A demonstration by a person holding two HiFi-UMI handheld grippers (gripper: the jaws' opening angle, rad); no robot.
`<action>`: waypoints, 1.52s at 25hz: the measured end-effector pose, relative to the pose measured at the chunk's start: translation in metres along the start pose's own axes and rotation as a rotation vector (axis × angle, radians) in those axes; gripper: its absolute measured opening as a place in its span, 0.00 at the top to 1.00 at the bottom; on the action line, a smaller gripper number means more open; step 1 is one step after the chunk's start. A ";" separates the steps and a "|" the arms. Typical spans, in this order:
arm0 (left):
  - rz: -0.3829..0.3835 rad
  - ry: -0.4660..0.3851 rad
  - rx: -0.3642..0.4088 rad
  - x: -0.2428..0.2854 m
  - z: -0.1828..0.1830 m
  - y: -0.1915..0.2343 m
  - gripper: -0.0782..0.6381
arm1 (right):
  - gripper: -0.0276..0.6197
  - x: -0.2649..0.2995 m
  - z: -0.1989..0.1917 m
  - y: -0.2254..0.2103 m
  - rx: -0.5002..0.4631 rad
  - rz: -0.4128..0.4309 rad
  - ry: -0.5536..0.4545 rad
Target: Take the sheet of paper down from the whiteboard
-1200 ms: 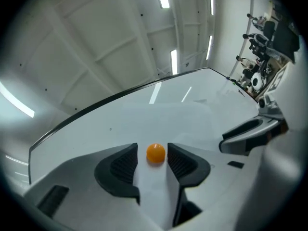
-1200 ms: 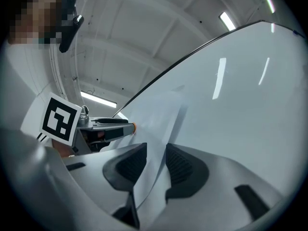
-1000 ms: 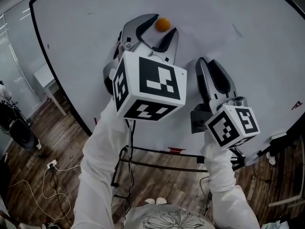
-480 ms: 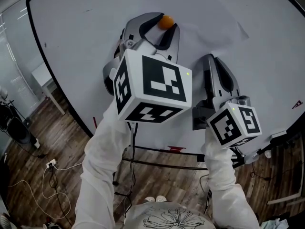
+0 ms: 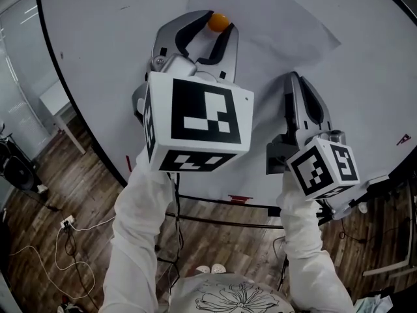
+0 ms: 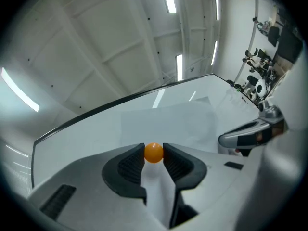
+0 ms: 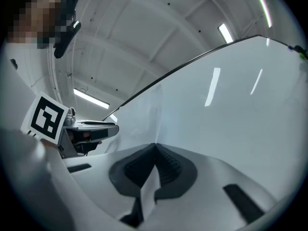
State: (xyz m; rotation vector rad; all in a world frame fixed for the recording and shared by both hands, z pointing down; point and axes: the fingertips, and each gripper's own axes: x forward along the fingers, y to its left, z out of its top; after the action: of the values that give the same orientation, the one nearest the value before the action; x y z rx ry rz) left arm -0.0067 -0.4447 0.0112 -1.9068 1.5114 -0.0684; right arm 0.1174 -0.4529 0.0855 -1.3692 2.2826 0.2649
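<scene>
Orange ball (image 6: 154,153) in just-closed left gripper (image 5: 215,25) | right gripper (image 7: 155,147) pinches paper (image 7: 139,126): own view only

whiteboard (image 5: 117,57) glossy, smooth | sheet of paper (image 5: 273,25) matt, creased | orange ball (image 5: 218,22) shiny | floor (image 5: 85,194) wood-grain planks

I've got both arms reaching out ahead of me in white sleeves, left arm (image 5: 140,230) and right arm (image 5: 306,240) side by side. My left gripper (image 5: 210,30) sits farther out than the right, its marker cube (image 5: 195,122) facing me. Its jaws have just been closing, and the pads now press on either side of a ball (image 6: 154,152). My right gripper (image 5: 294,78) is nearer and to the right, tilted slightly left, with its cube (image 5: 324,168) low at the wrist. Its jaws are fully together, pinching the paper (image 7: 144,114) at their tips.
</scene>
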 end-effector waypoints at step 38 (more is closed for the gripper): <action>0.020 0.024 -0.082 -0.029 -0.047 -0.008 0.73 | 0.95 -0.121 0.002 -0.076 -0.132 -0.340 0.074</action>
State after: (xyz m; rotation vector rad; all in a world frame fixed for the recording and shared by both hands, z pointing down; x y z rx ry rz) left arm -0.0300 -0.4414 0.0614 -1.9618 1.5702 -0.0202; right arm 0.2318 -0.3944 0.1471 -1.8319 2.0738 0.2591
